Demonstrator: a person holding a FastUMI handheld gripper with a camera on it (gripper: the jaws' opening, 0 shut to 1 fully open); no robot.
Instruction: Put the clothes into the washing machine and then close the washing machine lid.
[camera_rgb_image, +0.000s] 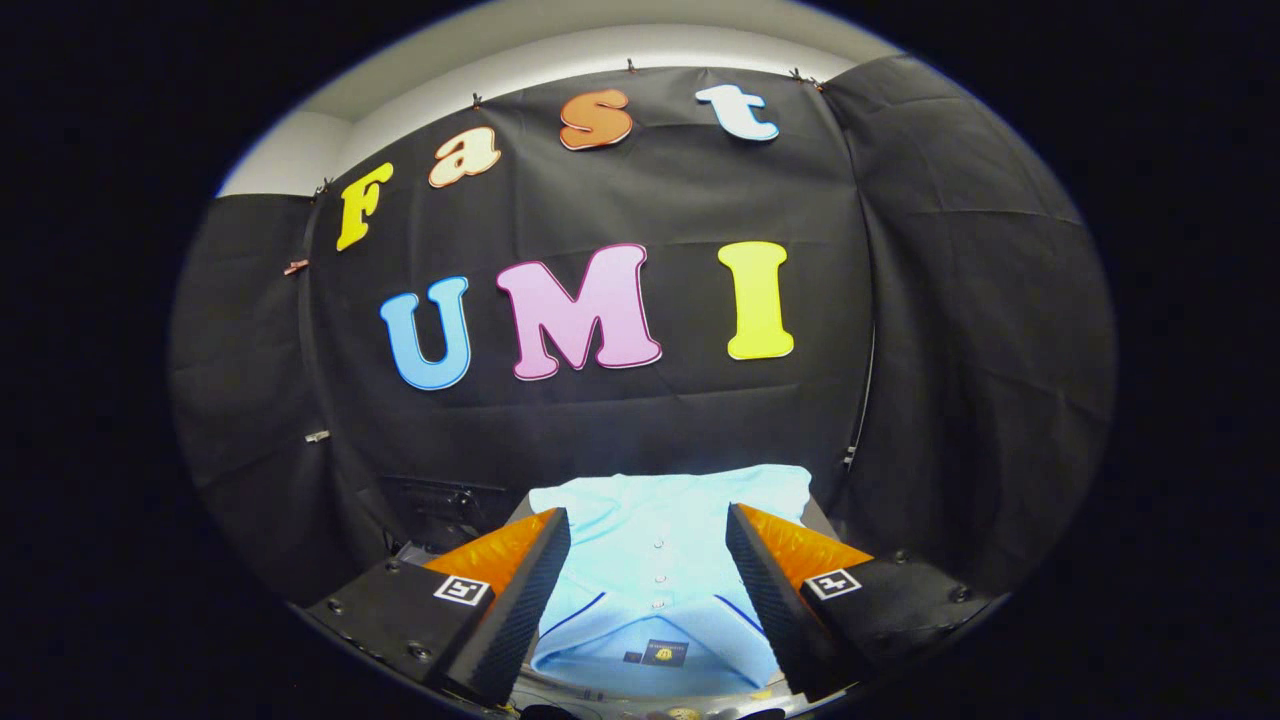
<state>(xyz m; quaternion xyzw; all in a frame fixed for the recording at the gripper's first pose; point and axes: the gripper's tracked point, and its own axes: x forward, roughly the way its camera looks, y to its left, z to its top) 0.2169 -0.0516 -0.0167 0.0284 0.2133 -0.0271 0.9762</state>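
Shirt (655, 560) edges behind spread tool (648, 560) fingers.

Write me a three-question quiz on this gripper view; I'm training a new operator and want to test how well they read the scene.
1. True or false: the fingers are shut on the shirt.
2. Where does the shirt lie relative to the fingers?
A. Off to one side of them
B. Between and beyond them
C. Hanging on the cloth wall
3. Fill in: a row of small ___ runs down the middle of the shirt.

Key
1. False: the fingers stand apart, not pressing on it.
2. B
3. buttons
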